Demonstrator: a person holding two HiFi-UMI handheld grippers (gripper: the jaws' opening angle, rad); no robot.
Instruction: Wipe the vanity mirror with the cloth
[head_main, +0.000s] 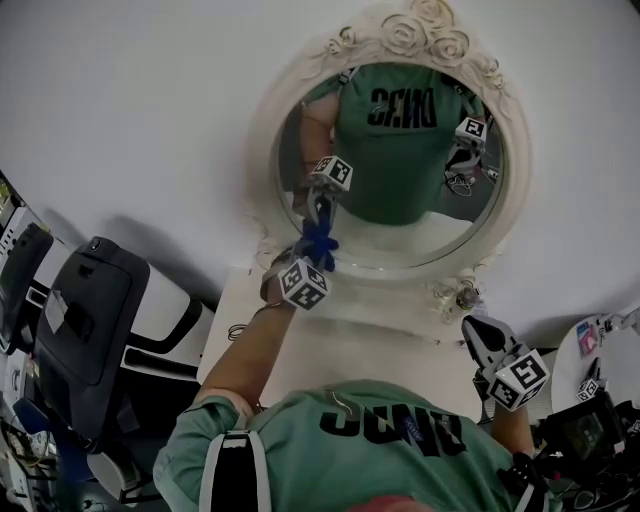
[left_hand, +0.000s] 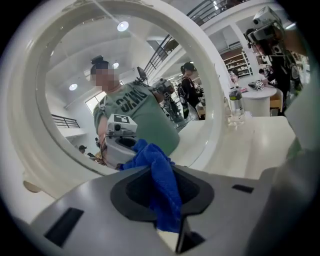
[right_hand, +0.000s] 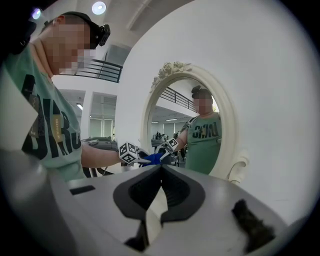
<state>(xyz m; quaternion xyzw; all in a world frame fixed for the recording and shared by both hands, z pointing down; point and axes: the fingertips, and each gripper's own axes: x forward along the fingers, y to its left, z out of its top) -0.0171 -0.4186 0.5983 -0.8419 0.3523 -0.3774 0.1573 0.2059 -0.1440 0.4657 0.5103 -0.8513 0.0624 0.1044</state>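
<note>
An oval vanity mirror (head_main: 400, 215) in an ornate cream frame (head_main: 420, 35) stands against the white wall on a white table (head_main: 330, 345). My left gripper (head_main: 315, 255) is shut on a blue cloth (head_main: 318, 240) and presses it against the glass at the mirror's lower left edge. In the left gripper view the blue cloth (left_hand: 160, 185) bunches between the jaws, right at the mirror's frame (left_hand: 30, 150). My right gripper (head_main: 478, 338) hangs shut and empty at the lower right, away from the mirror. The right gripper view shows the mirror (right_hand: 192, 135), the left gripper (right_hand: 145, 159) and the cloth (right_hand: 152, 158).
A black office chair (head_main: 90, 320) stands at the left of the table. A small glass object (head_main: 462, 297) sits at the mirror's right foot. A round white side table (head_main: 600, 360) with small items is at the far right. The person's green shirt (head_main: 370, 445) fills the bottom.
</note>
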